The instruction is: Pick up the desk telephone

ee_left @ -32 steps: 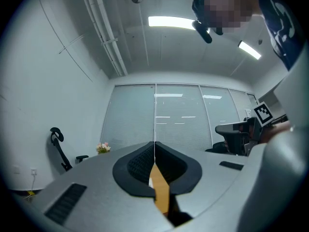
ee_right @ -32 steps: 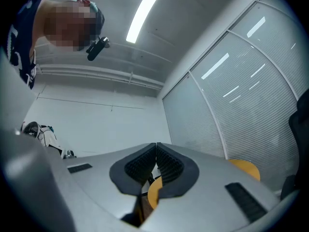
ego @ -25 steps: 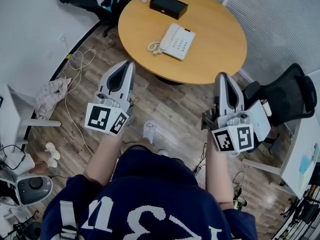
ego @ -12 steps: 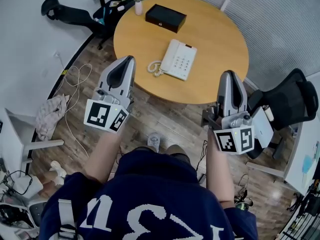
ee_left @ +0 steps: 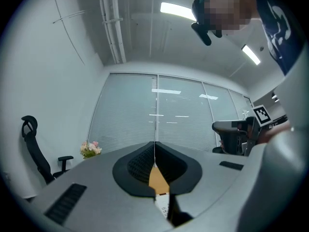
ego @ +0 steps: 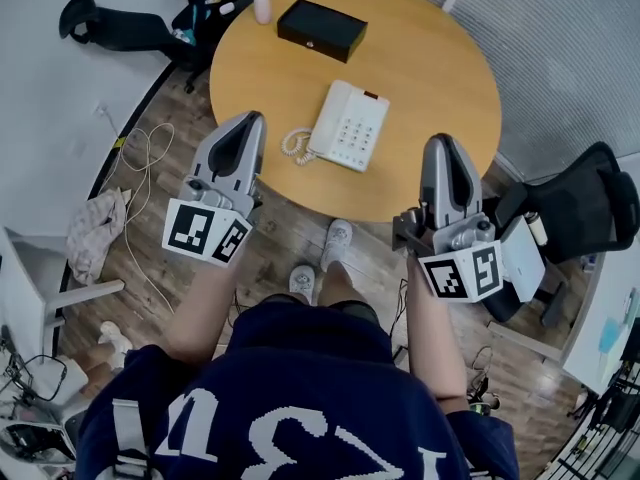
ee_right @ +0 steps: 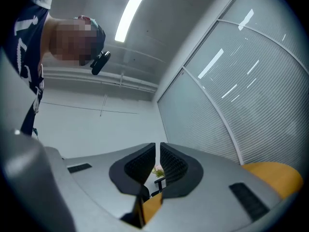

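Note:
A white desk telephone with a coiled cord lies near the front of the round wooden table. My left gripper is at the table's near left edge, left of the phone, shut and empty. My right gripper is at the near right edge, right of the phone, also shut with nothing in it. In the left gripper view the jaws meet, and a sliver of the phone shows below them. The right gripper view has its jaws almost touching, with the table's edge at right.
A black box and a small vase of flowers stand at the table's far side. Office chairs stand at the far left and the right. Cables and a cloth lie on the wood floor.
Both grippers and the head have moved forward toward the table; their tips now overlap its near edge on either side of the phone. Both stayed shut.

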Available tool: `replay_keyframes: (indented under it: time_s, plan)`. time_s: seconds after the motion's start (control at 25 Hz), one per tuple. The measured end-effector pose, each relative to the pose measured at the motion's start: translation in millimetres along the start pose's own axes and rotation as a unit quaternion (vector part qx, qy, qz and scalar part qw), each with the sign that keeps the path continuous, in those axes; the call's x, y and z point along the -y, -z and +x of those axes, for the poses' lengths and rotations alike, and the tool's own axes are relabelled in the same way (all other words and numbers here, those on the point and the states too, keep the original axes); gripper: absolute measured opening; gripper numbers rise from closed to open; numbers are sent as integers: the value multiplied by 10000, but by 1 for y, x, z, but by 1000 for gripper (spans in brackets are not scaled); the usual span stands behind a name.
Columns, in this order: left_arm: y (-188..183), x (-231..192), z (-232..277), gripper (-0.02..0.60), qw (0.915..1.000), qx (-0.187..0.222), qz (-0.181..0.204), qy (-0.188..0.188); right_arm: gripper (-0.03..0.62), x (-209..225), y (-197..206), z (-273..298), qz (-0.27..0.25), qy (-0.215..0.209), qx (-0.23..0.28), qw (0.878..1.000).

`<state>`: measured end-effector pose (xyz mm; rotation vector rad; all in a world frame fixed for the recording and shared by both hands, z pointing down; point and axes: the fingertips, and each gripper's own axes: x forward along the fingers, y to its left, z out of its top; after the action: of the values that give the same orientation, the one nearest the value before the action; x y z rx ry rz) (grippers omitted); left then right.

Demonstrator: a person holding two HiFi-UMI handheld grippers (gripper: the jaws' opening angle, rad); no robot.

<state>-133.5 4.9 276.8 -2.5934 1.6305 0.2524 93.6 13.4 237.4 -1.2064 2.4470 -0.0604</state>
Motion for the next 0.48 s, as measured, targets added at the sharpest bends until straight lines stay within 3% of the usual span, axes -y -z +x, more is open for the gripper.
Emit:
replay_keyframes:
  time_s: [0.48]
  plan:
    - [-7,-21,140,18,9990,260,290,-228,31,100,-5,110,-339,-421,-52,9985]
